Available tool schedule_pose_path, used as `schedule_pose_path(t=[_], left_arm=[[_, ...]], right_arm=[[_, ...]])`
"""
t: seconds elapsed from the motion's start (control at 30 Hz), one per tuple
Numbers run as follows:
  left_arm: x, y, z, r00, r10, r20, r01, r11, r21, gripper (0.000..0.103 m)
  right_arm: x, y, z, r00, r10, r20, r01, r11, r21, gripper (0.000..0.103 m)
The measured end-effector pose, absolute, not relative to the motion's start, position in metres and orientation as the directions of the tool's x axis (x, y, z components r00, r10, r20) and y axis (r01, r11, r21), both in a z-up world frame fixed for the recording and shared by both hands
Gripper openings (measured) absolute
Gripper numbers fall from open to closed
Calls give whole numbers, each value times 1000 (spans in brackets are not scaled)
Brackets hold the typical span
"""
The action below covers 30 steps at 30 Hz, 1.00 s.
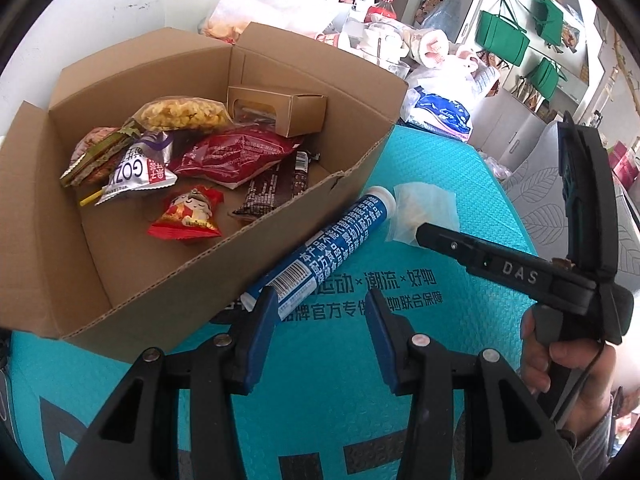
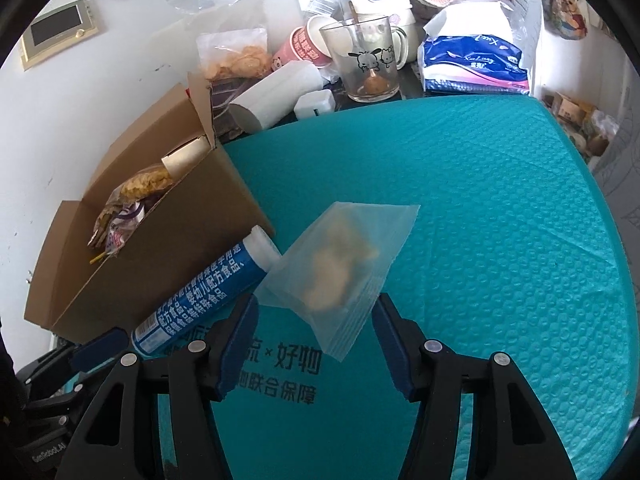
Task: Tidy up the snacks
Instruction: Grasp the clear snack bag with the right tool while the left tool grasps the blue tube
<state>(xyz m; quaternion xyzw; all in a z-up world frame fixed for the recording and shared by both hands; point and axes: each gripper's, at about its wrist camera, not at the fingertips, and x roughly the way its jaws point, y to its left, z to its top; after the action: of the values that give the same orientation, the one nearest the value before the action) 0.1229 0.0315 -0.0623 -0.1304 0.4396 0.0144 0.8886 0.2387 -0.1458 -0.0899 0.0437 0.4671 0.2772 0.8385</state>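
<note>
Several snacks already lie in the cardboard box (image 1: 192, 264) at the left, while 2 remain on the teal worktop (image 2: 500, 220): the blue tube (image 1: 320, 252) beside the box, between the left tongs' (image 1: 322, 320) part-open, empty jaws, and the clear bag (image 2: 340, 268) between the right tongs' (image 2: 316, 328) part-open jaws, ungripped.

I see my left gripper (image 1: 320, 312) with black arms, blue pads and silver screws; the right gripper (image 2: 316, 332) matches, marked "DAS", grey striped sleeve (image 1: 592, 448) behind.

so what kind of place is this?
Likely a lived-in home or small office room: cluttered table with a cartoon glass mug and tissue pack, green bags hung on the wall.
</note>
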Motion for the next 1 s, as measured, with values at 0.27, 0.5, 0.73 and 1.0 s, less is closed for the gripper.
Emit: schedule_pose_path(t=[0.27,0.5,0.73,1.0], left_arm=[[127,32,-64,617,-99,-781,-125,967,-222,44],[134,34,-67,623,-92,-777,-115,972,-207,44],[140,24,-68,619,-45,-784,-100,986,-135,44],[144,16,-70,602,25,-798,-102,994,-46,44]], right_arm=[[235,-146,-89,425,543,-724,-458,819,345,16],[216,-151,-76,414,580,-702,-491,791,364,16],[192,-163,-67,419,585,-694,-499,787,362,16],[173,-171,-66,410,580,-704,-501,788,358,16]])
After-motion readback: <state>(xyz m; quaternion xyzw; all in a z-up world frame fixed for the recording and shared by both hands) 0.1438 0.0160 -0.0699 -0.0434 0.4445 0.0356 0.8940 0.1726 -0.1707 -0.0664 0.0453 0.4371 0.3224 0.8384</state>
